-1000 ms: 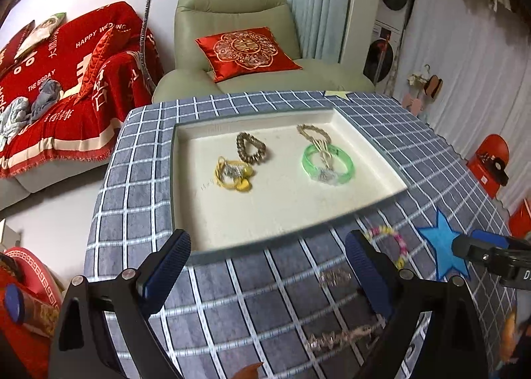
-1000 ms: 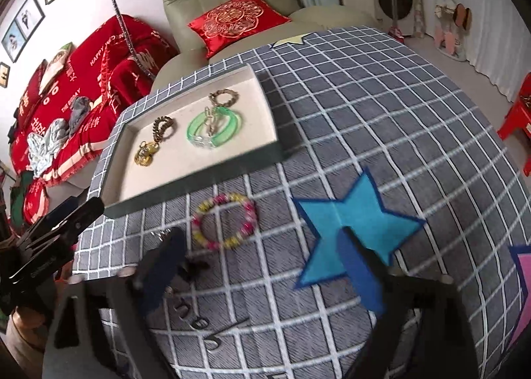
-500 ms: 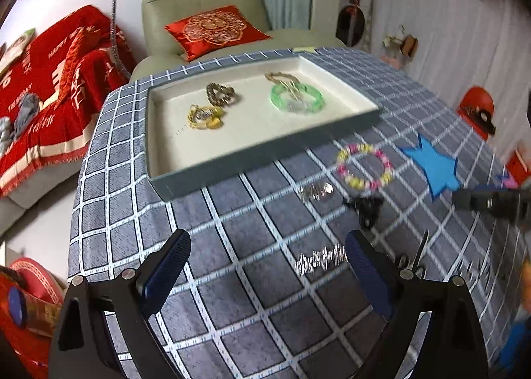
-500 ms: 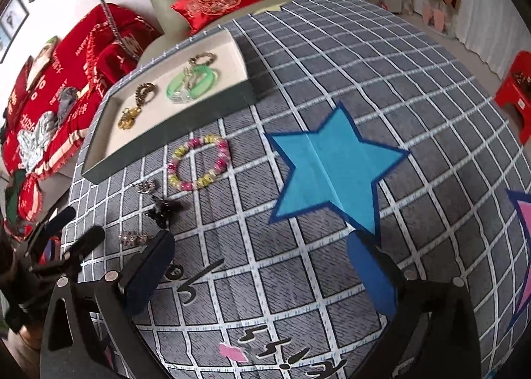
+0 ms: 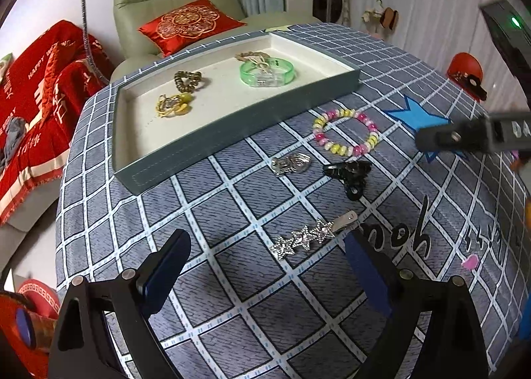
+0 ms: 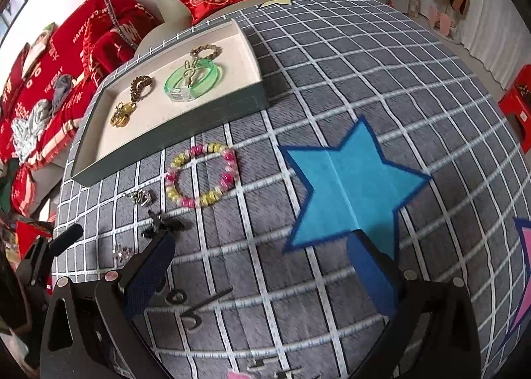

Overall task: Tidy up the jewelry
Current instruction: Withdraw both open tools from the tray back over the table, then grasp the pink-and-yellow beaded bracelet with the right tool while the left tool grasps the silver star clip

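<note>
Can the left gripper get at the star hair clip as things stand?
Probably yes. The left gripper is open, and the star hair clip lies flat on the tablecloth just ahead between its fingers, with nothing on or over it.

Left gripper point(image 5: 267, 259): two matte black angular plastic arms with triangular cut-outs, each carrying a dark blue rectangular pad point(image 5: 167, 264) and round silver screws. Right gripper point(image 6: 262, 261): the same black frame, blue pads point(image 6: 373, 274), silver and reddish screw heads; its black body bears white lettering.
</note>
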